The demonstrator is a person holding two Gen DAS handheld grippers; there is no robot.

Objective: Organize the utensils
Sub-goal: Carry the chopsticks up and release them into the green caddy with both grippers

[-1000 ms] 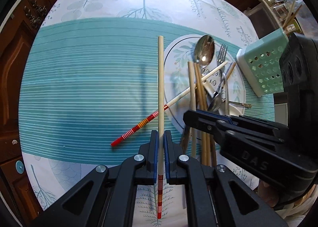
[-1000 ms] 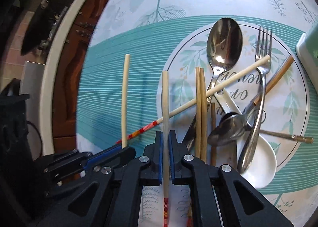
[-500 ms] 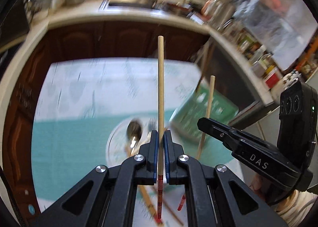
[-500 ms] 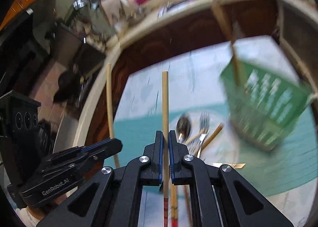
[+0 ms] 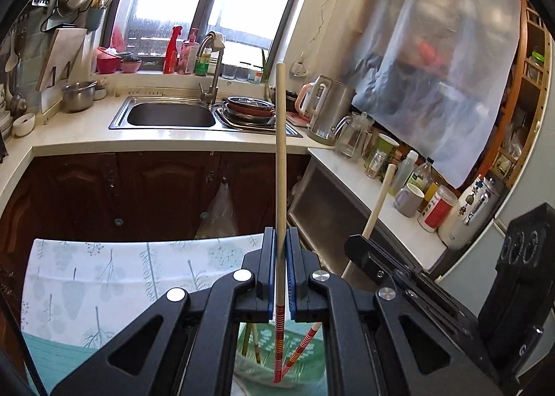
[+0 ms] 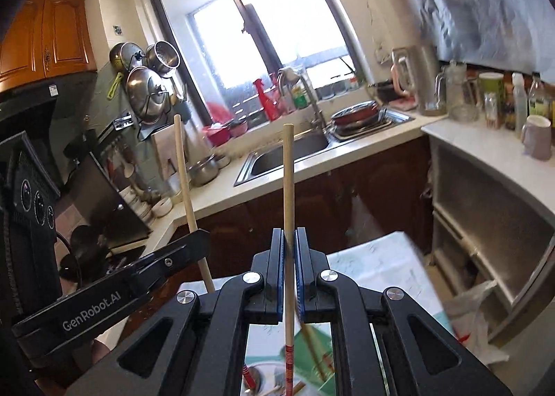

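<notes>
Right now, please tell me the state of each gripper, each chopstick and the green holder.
Left gripper: shut on left chopstick, upright.
Right gripper: shut on right chopstick, upright.
Green holder: below the grippers, already holding utensils.

Home kitchen: sink (image 5: 170,115), hanging pans (image 6: 149,91).

- Open air is seen ahead of both tools, above the bench (image 5: 104,278) and before the dark cabinet doors (image 5: 156,188).
- The right tool (image 5: 357,243) is found close beside the left tool (image 5: 279,267); little room is left between.
- The right side is bounded by a far counter crowded with bottles (image 5: 412,170) and a mug (image 5: 409,200).
- Below the tools, a green holder (image 5: 305,358) is partly seen.
</notes>
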